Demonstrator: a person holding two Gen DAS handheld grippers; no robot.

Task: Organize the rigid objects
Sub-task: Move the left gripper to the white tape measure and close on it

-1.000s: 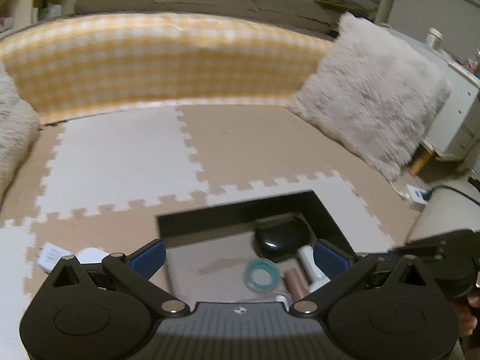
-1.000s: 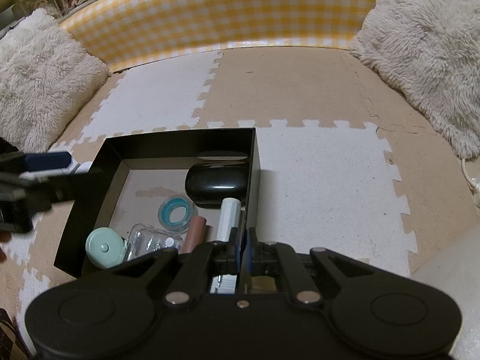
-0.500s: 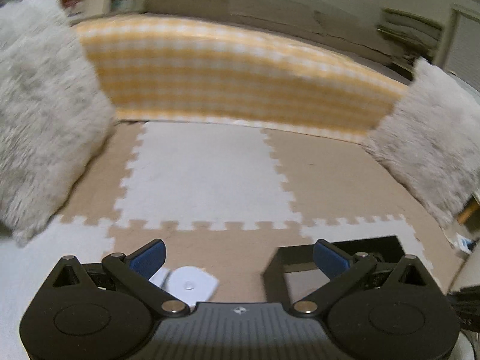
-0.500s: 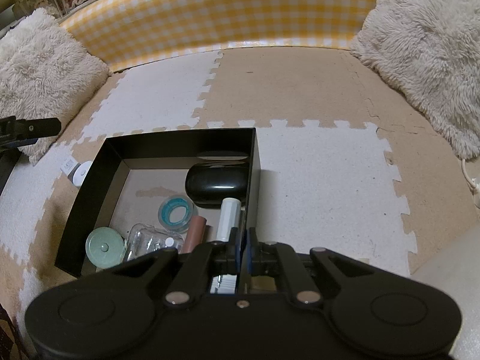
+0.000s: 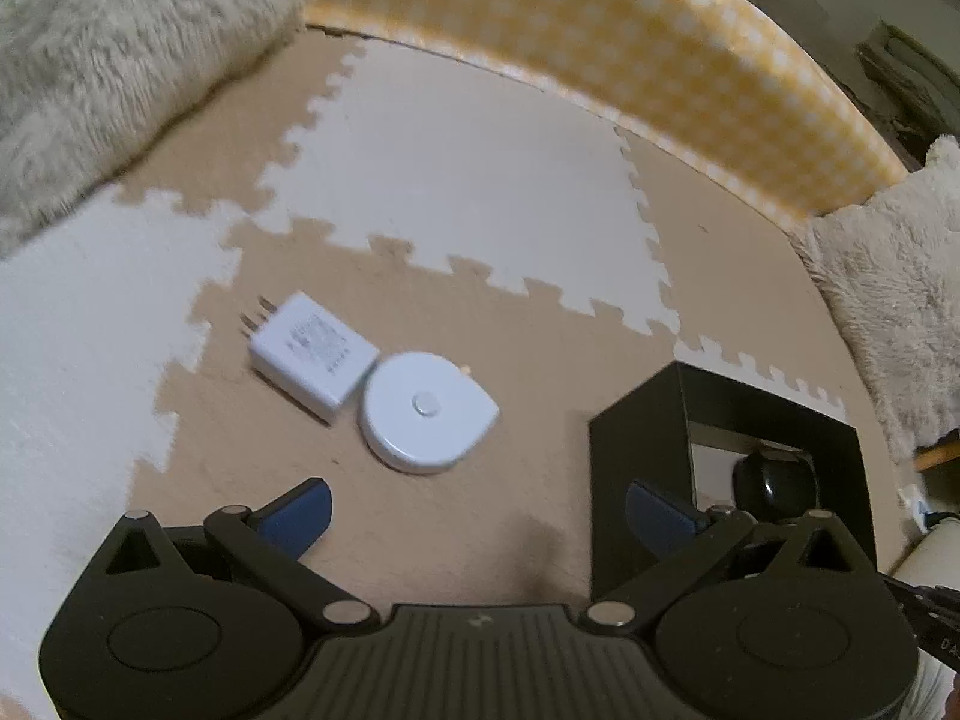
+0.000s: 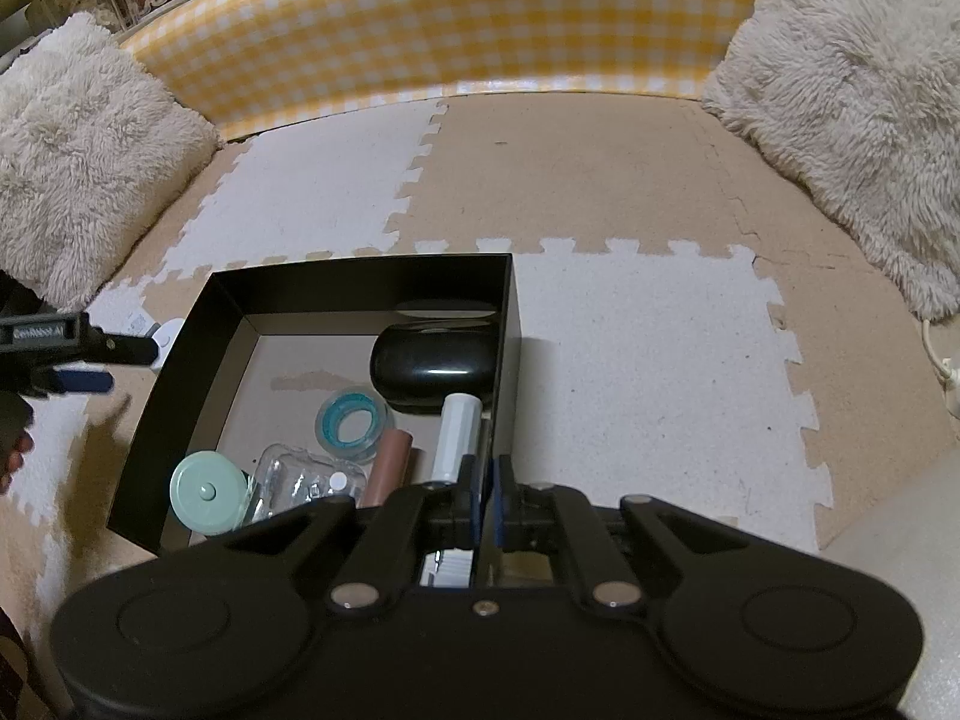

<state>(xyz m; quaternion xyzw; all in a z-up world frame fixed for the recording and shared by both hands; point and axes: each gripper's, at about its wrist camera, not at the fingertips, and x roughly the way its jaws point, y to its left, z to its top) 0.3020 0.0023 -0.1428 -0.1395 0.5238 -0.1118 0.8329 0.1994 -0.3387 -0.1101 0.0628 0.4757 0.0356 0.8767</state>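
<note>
Foam puzzle mat meets yellow gingham bumper.

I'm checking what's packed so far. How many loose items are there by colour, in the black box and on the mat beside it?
White: 3, charger, round tape measure, tube
Teal or mint: 2, tape roll, round case
Black: 1, case
Brown: 1, tube
Clear: 1, container
Total: 8

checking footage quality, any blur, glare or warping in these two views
Left wrist view: dim, slightly soft, the charger label smeared, the gingham wall bowed by the fisheye. Right wrist view: sharper, a glare streak on the black case, the box rim curved.
</note>
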